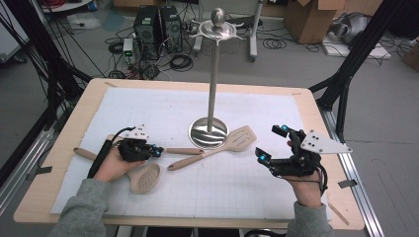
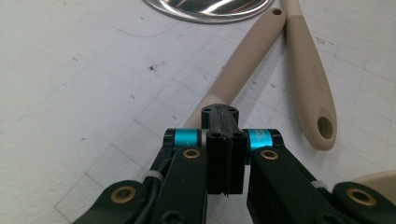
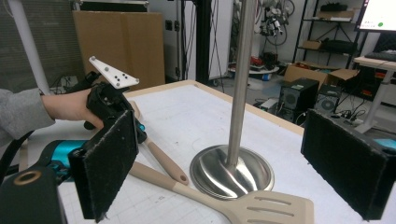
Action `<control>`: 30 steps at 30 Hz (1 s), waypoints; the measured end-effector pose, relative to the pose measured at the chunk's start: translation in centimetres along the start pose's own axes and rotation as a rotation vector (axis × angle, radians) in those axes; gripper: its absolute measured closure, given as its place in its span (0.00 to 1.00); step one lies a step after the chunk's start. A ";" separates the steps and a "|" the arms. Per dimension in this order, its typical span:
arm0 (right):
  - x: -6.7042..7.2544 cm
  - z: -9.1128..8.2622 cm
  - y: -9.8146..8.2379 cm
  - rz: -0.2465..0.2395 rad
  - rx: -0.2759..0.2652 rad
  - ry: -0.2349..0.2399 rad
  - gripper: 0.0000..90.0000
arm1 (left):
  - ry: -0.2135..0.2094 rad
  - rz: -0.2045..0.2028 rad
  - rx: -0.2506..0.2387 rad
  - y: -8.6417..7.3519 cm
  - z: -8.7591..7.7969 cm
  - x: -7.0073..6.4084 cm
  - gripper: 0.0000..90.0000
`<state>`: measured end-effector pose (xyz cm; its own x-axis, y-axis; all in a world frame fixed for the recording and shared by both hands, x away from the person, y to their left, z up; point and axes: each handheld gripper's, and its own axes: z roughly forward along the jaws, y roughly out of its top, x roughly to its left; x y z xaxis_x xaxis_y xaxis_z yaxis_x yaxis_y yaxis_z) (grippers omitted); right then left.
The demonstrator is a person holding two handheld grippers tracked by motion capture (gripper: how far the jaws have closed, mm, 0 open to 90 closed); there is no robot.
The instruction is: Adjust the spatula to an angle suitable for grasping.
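- Left gripper (image 1: 157,151), black with turquoise bands near the jaw tips, held in the person's left hand (image 1: 114,165) at the near-left of the table: jaws fully closed, pressed flat together over a beige handle; in the left gripper view the handle emerges from under the closed tips, and it cannot be told whether the tips pinch it or rest on it.
- Beige round perforated skimmer head (image 1: 144,177), lying flat on the mat just beside the left hand, nearest the table's front edge.
- Long beige plastic utensil handle (image 2: 240,63), lying flat under the left gripper; long axis runs across the table, left to right in the high view, and its free end, with a small hanging hole, points toward the stand's base.
- Beige slotted spatula (image 1: 239,138), flat on the mat; long axis diagonal, slotted blade toward the far right beside the stand's base, handle end toward the near left. Raised lettering runs along its handle (image 2: 310,79) in the left gripper view, too soft to read with certainty.
- Right gripper (image 1: 272,144), same build with a grey three-cornered plate on top, held in the right hand (image 1: 306,190) at the near-right: jaws wide apart, the dark pads facing each other with nothing between them.
- Polished steel utensil stand (image 1: 213,74), upright at mid-table, round dish base, hooked crown and ball finial on top.
- White gridded mat (image 1: 163,108) on a pale wooden table (image 1: 79,106).
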<state>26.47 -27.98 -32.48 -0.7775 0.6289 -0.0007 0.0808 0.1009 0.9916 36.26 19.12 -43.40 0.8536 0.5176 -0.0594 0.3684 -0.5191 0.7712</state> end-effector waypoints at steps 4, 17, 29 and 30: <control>0.0 0.0 0.0 -0.001 -0.001 0.000 0.11 | 0.017 -0.001 0.012 0.2 0.2 0.0 0.99; 0.0 0.1 0.0 -0.005 0.002 0.003 0.11 | 0.030 0.002 0.011 0.3 0.2 0.0 0.99; 0.0 0.1 0.0 -0.006 0.002 0.004 0.11 | 0.099 -0.042 -0.015 0.5 -1.8 1.2 0.99; 0.0 0.1 0.0 -0.009 -0.001 0.003 0.11 | 0.111 -0.052 -0.014 0.3 -1.9 1.5 0.99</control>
<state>26.52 -27.86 -32.53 -0.7799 0.6258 -0.0092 0.0733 0.1060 0.9917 37.00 21.00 -42.04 0.7872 0.6160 -0.0303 0.4056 -0.4800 0.7779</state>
